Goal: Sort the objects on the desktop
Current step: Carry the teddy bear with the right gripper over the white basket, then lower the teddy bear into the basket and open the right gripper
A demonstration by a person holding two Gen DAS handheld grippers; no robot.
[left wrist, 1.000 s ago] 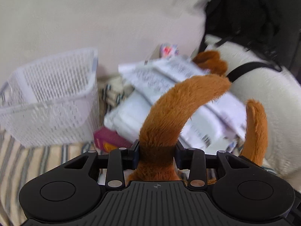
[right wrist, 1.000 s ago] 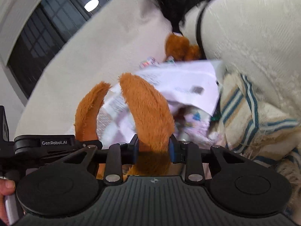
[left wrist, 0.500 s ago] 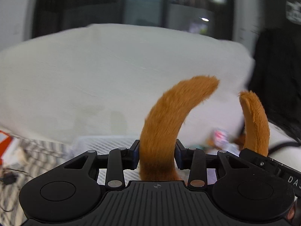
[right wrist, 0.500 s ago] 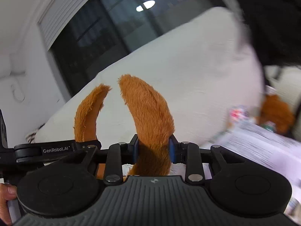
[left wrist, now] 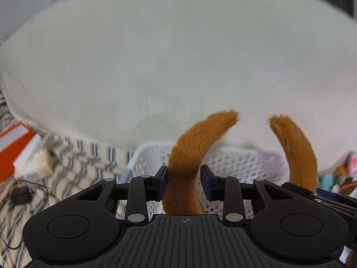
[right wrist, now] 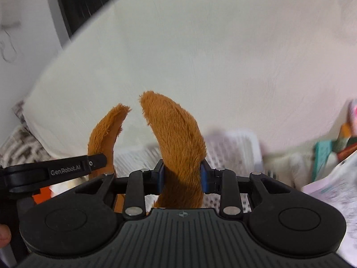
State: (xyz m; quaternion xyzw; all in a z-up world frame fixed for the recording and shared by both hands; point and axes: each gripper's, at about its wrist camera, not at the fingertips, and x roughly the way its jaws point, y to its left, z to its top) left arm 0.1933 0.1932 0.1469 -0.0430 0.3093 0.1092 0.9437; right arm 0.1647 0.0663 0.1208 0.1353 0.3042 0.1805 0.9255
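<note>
Left gripper [left wrist: 184, 184] jaws opening, gap beside orange plush limb [left wrist: 189, 156] between them. Right gripper [right wrist: 181, 178] jaws clamped on other plush limb [right wrist: 178, 145]. Both above white mesh basket [left wrist: 241, 167].

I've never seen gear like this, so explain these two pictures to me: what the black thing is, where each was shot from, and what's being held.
There is no robot here. A person carries a hand-held claw in each hand, each with a camera looking along its two fingers. One picture looks out from the left claw, the other from the right claw. The black ribbed body at the bottom is the tool itself. Each has one furry limb of an orange-brown plush toy between its pads. The right claw grips its limb, and the left claw's jaws are opening. Beyond sits a white mesh basket, beside striped cloth and before a big white cushion.
</note>
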